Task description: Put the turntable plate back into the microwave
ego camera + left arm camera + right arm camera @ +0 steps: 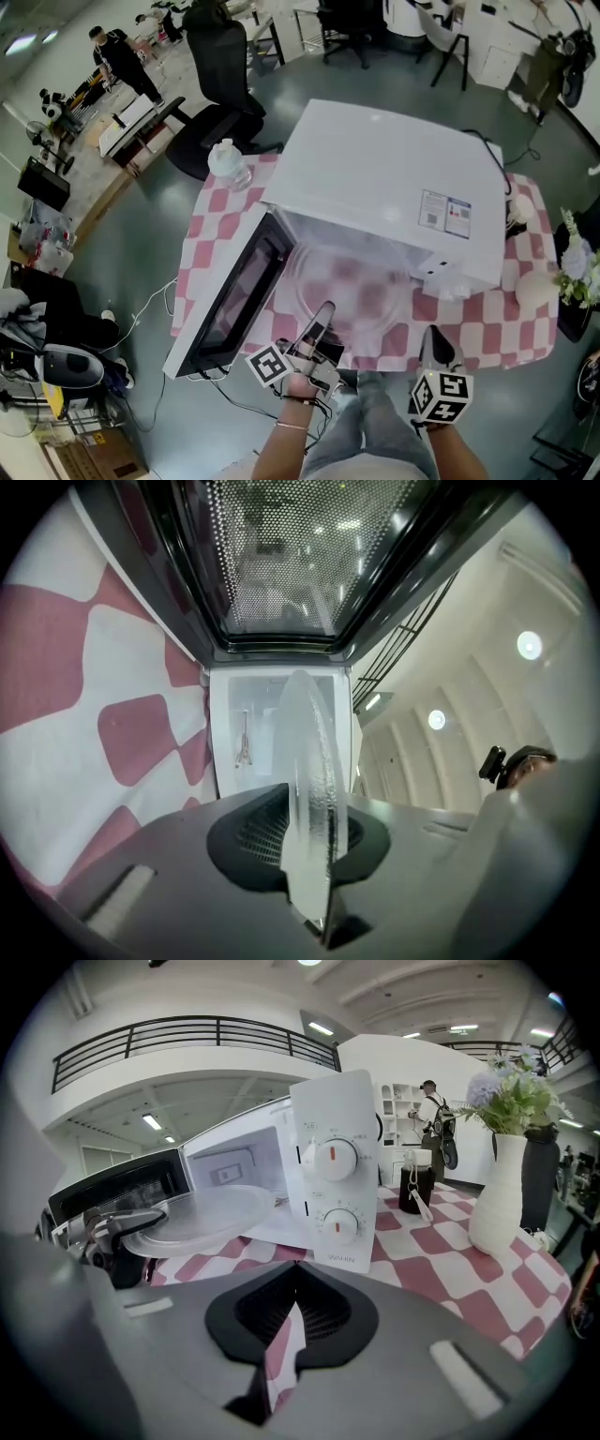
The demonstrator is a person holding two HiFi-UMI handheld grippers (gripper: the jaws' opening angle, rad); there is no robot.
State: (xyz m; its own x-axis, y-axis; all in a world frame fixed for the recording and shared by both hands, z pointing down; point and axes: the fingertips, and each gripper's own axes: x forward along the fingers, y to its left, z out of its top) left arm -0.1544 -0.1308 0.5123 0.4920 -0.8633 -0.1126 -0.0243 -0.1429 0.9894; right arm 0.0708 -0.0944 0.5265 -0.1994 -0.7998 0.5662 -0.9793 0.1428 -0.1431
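The white microwave [384, 183] stands on the pink-and-white checked table [220, 225] with its door [234, 300] swung open to the left. The clear glass turntable plate [352, 291] hangs level in front of the open cavity [246, 728], and my left gripper [323, 317] is shut on its near rim. In the left gripper view the plate [309, 761] stands edge-on between the jaws of the left gripper [314, 813]. My right gripper [437, 345] sits to the right near the table's front edge, shut and empty. The right gripper view shows the plate [192, 1213] beside the control panel [333, 1185].
A plastic bottle [228, 161] stands at the table's far left corner, with an office chair [220, 75] behind it. A white vase [502, 1194] of flowers and a black cup [415, 1185] stand to the right of the microwave. People are in the background.
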